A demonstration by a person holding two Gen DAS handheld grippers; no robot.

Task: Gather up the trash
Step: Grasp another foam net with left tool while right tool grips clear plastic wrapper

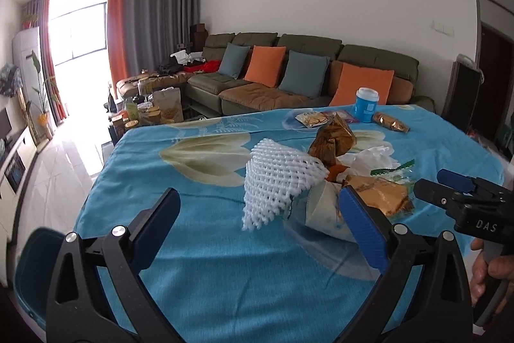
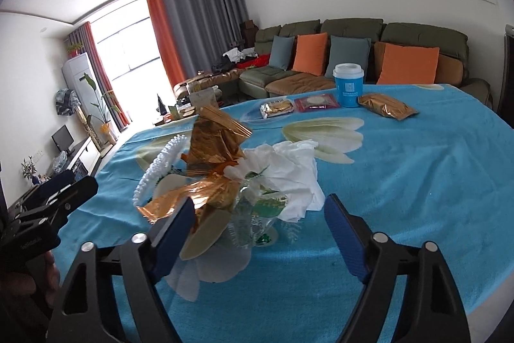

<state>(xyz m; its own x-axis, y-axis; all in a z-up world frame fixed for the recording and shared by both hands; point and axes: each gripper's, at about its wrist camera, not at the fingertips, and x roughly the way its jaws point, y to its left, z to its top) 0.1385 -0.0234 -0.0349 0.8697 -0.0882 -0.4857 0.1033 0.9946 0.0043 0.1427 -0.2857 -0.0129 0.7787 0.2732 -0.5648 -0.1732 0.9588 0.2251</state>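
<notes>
A heap of trash lies on the blue flowered tablecloth [image 1: 208, 262]: a white foam fruit net [image 1: 276, 182], gold foil wrappers [image 1: 334, 140], crumpled white tissue [image 2: 289, 169], a clear plastic wrapper [image 2: 257, 221] and a pale paper cone [image 1: 324, 211]. My left gripper [image 1: 260, 224] is open, its fingers wide on either side of the net's near end. My right gripper [image 2: 260, 233] is open around the near side of the heap, touching nothing clearly. The right gripper also shows in the left wrist view [image 1: 449, 185], to the right of the heap.
At the table's far side stand a blue cup with a white lid [image 2: 348, 84], a gold snack packet [image 2: 387, 106], a red packet [image 2: 316, 102] and a biscuit packet [image 2: 277, 107]. A teal bin rim [image 1: 32, 272] sits at the table's near left. A sofa [image 1: 289, 76] lies beyond.
</notes>
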